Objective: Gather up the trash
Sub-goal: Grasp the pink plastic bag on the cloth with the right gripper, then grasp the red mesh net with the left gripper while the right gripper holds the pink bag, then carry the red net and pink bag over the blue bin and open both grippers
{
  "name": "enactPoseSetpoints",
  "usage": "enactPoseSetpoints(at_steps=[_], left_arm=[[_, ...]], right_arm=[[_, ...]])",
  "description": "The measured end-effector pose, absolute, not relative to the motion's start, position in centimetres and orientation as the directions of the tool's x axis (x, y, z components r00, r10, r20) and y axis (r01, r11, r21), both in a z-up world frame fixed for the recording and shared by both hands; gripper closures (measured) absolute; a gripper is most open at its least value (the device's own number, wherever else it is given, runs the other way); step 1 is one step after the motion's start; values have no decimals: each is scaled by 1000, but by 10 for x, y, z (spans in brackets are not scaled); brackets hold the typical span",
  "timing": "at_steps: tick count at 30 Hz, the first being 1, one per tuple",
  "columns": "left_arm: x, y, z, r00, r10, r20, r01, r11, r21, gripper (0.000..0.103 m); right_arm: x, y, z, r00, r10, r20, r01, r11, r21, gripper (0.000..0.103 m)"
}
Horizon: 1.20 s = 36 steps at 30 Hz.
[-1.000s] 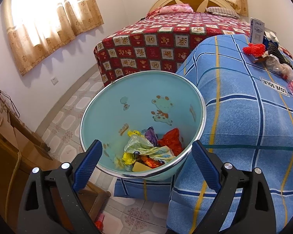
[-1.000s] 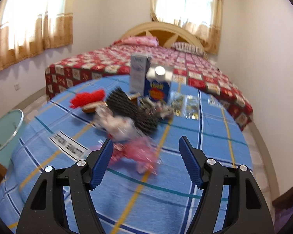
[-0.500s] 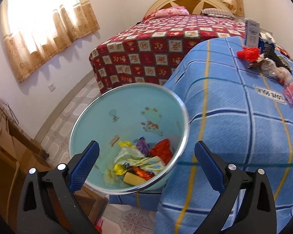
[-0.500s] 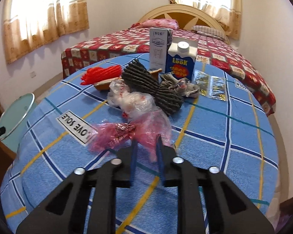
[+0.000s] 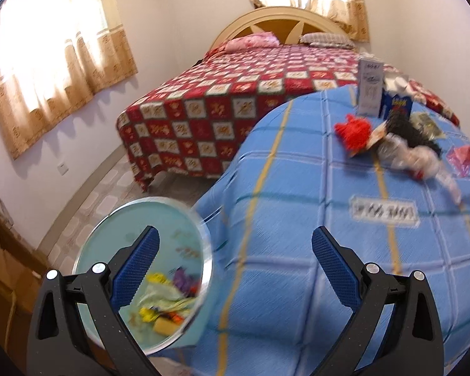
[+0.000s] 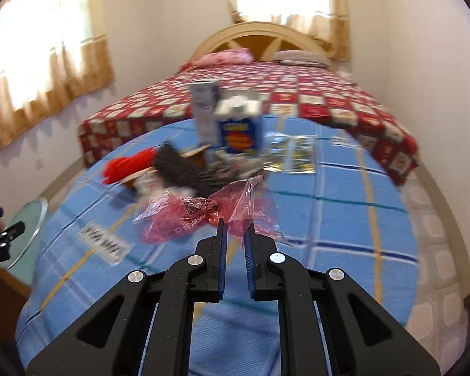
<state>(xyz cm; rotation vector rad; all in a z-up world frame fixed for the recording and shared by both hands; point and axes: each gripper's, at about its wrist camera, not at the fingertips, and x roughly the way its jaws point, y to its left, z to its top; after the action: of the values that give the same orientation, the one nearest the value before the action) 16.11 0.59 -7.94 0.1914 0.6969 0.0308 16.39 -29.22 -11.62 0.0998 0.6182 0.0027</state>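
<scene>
My right gripper (image 6: 234,226) is shut on a crumpled red plastic wrapper (image 6: 200,213) and holds it above the blue checked tablecloth (image 6: 329,219). The wrapper also shows at the right edge of the left wrist view (image 5: 468,156). My left gripper (image 5: 233,244) is open and empty, over the table's left edge. A light blue trash bin (image 5: 147,269) with colourful trash inside stands below it at the lower left, and its rim shows in the right wrist view (image 6: 31,219). More trash lies on the table: red fluff (image 5: 354,131), a clear bag (image 5: 407,156), a black mesh (image 6: 178,166).
A white carton (image 6: 205,109) and a blue milk carton (image 6: 239,128) stand at the table's far side, with foil packets (image 6: 294,153) to their right. A label (image 5: 385,211) lies on the cloth. A red quilted bed (image 5: 250,94) is behind. Wooden furniture (image 5: 3,263) stands at the left.
My right gripper closed on the red wrapper and has lifted it off the cloth. My left gripper swung right and up, so the bin slid to the lower left.
</scene>
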Motion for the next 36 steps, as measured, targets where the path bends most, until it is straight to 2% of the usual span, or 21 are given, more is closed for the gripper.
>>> enactPoseSetpoints(at_steps=[9,21,22,23,24,25,26,27,36], left_arm=[[214,-67,-74,786,14,-618,112,980,164,7],[281,-107,-89,758,1,-652,126,981,148,9],[287,-107,-92,748,-2,-664,129,981,142,12],[291,-106,-95,736,-14,-677,139,982,131,25],[294,-106,-97,722,-28,-691,152,981,119,42],[297,-103,-101,697,-60,-715,175,981,88,52],[298,-101,-103,682,-83,-726,189,980,66,78],[298,-100,-104,672,-100,-733,202,978,53,91],[253,-66,-82,710,-113,-695,230,970,77,92]], right_arm=[[194,-345,-129,796,-93,-598,180,980,87,92],[217,-365,-132,786,-62,-616,179,975,130,91],[217,-363,-132,786,-54,-616,172,976,133,91],[218,-361,-131,786,-47,-616,165,977,137,91],[218,-359,-131,787,-40,-615,159,978,139,91],[218,-355,-130,789,-31,-614,148,979,139,91],[217,-353,-130,791,-24,-612,139,980,141,91],[216,-350,-128,793,-15,-608,130,981,144,91],[205,-313,-112,821,43,-569,58,986,158,90]])
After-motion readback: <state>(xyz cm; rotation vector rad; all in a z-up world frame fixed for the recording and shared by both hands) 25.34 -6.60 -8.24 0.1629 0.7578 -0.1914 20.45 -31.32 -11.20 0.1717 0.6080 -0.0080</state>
